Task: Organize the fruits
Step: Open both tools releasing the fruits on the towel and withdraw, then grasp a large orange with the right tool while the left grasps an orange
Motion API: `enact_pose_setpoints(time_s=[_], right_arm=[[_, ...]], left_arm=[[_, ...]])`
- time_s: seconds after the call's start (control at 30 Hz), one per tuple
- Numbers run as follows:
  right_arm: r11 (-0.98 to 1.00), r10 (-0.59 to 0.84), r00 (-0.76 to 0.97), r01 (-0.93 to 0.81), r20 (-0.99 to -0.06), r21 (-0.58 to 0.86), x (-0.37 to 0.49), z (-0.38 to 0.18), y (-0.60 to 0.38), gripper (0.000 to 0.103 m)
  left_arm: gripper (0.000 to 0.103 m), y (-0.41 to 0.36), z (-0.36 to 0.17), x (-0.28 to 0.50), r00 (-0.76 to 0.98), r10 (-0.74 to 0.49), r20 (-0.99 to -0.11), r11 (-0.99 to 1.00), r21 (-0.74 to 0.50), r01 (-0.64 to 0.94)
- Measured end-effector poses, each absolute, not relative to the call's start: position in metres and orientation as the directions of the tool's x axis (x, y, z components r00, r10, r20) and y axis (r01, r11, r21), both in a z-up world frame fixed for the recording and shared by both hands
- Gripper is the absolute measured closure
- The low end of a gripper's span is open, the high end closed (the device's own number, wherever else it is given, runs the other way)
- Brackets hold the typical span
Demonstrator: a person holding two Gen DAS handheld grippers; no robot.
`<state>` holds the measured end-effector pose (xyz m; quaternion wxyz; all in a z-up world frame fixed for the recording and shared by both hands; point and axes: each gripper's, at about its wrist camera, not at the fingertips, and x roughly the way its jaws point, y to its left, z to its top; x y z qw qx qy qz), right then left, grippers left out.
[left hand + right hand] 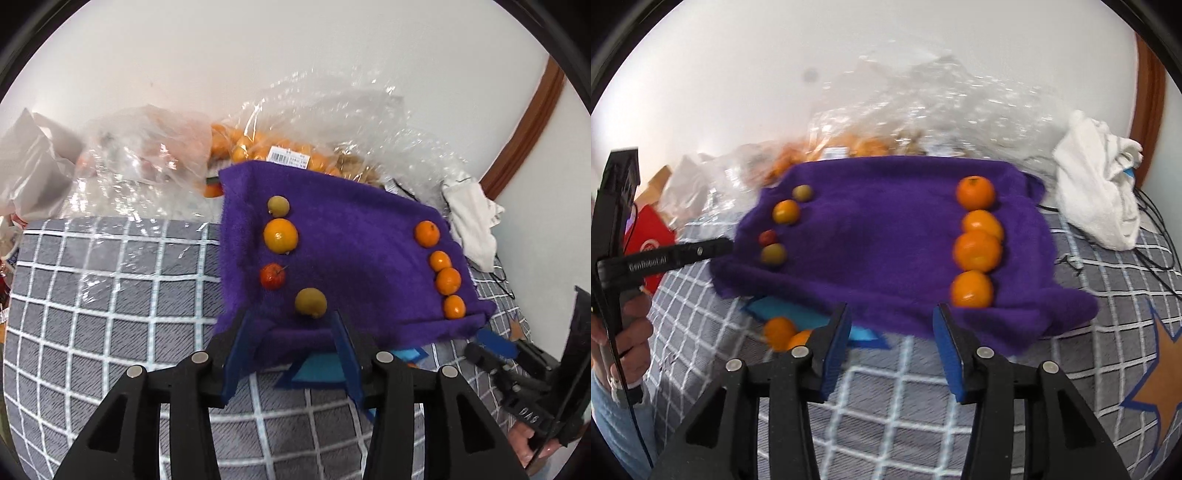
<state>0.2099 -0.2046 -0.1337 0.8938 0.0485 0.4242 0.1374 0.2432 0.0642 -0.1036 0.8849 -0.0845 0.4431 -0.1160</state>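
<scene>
A purple cloth (351,258) (879,240) lies on a grey checked bed cover. On its left side sit a green fruit (278,205), an orange (280,235), a small red fruit (272,276) and a second green fruit (310,302). On its right side several oranges (977,251) stand in a line. My left gripper (291,325) is open and empty just in front of the near green fruit. My right gripper (891,314) is open and empty at the cloth's near edge. Two more oranges (781,332) lie off the cloth by its left finger.
Clear plastic bags of oranges (258,144) pile against the white wall behind the cloth. A white rag (1097,184) lies at the right. Blue paper pieces (317,373) lie under the cloth's near edge. A red box (646,240) stands at the left.
</scene>
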Motion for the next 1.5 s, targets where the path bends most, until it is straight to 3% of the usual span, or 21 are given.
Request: enact_pose_setpoints(time_s=[0.27, 0.53, 0.83, 1.17, 1.5], right_arm=[[0.924, 0.357, 0.566, -0.330, -0.743, 0.192, 0.188, -0.155, -0.162, 0.057], [0.931, 0.327, 0.532, -0.326, -0.781, 0.167, 0.197, -0.177, -0.151, 0.057], [0.922, 0.368, 0.531, -0.312, -0.763, 0.227, 0.199, -0.183, -0.155, 0.061], [0.966, 0.238, 0.612, -0.226, -0.754, 0.122, 0.166, -0.170, -0.199, 0.061], [0.982, 0.186, 0.636, -0.108, -0.749, 0.153, 0.150, -0.171, -0.248, 0.061]], left_arm=[[0.058, 0.089, -0.104, 0.202, 0.606, -0.249, -0.755, 0.967, -0.229, 0.111], [0.058, 0.104, -0.116, 0.187, 0.607, -0.237, -0.758, 0.967, -0.242, 0.075], [0.058, 0.100, -0.131, 0.185, 0.596, -0.223, -0.772, 0.970, -0.235, 0.059], [0.058, 0.043, -0.149, 0.192, 0.545, -0.299, -0.783, 0.954, -0.255, 0.158], [0.058, -0.025, -0.150, 0.201, 0.526, -0.317, -0.790, 0.946, -0.225, 0.232]])
